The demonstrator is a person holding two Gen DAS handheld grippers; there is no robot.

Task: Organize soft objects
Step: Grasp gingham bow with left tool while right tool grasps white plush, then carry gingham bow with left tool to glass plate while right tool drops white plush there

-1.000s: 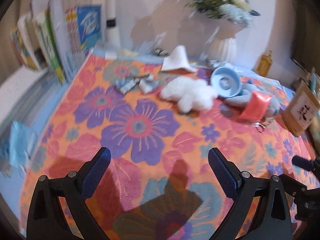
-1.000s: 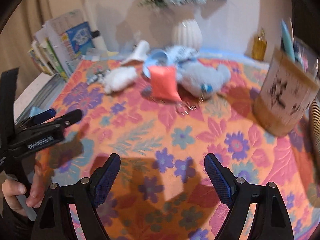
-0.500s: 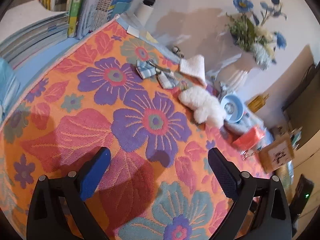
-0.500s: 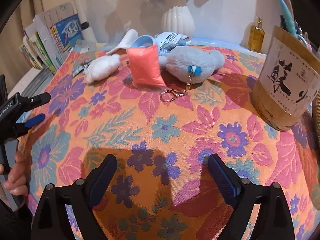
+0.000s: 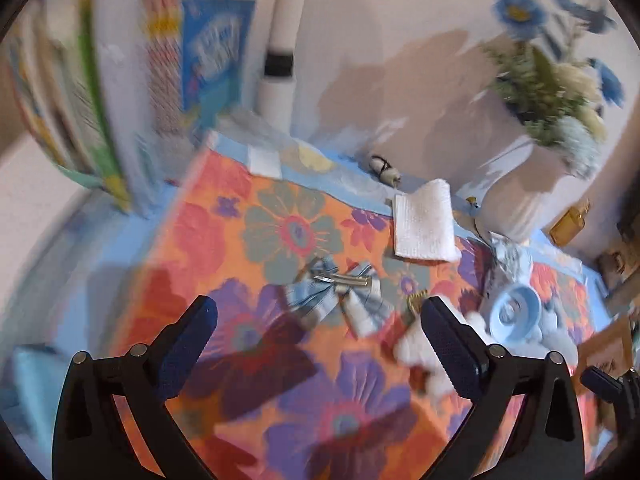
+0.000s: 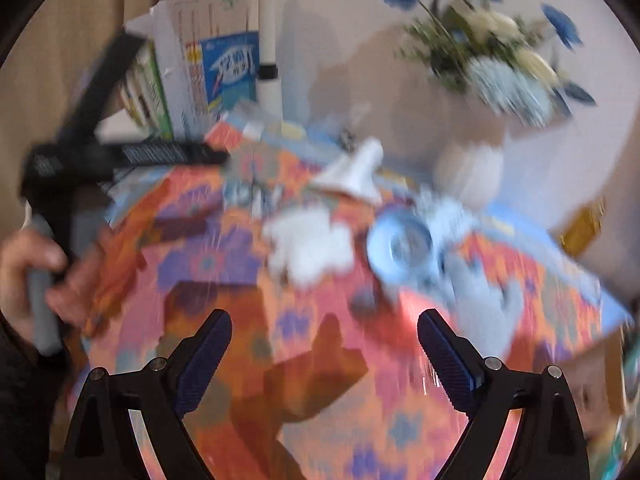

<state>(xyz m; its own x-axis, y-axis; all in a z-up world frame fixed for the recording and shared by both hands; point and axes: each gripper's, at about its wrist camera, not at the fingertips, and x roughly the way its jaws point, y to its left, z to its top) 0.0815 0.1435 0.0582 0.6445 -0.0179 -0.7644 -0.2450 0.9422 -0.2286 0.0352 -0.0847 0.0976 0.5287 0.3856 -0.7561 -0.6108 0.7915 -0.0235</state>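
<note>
My left gripper (image 5: 318, 340) is open and hovers over the flowered cloth (image 5: 224, 240), just short of a blue striped bow hair clip (image 5: 340, 292). A white fluffy plush (image 5: 412, 350) lies partly behind its right finger. Behind the clip lies a folded white cloth (image 5: 424, 224). My right gripper (image 6: 326, 356) is open with nothing between its fingers, and its view is blurred. Ahead of it lie the white plush (image 6: 308, 244), a blue round piece (image 6: 400, 244) and a grey-blue plush (image 6: 480, 292). The left gripper (image 6: 100, 156), held by a hand (image 6: 28, 264), shows at the left.
Upright books (image 5: 100, 112) and a white pole (image 5: 280, 60) stand at the back left. A white vase (image 5: 524, 196) with blue flowers and an amber bottle (image 5: 570, 224) stand at the back right. A brown holder (image 5: 612, 344) is at the right edge.
Both grippers have moved forward toward the back of the table and rolled. The bow clip now lies just ahead of the left fingers, and the white plush is nearer the right gripper. Both stay open.
</note>
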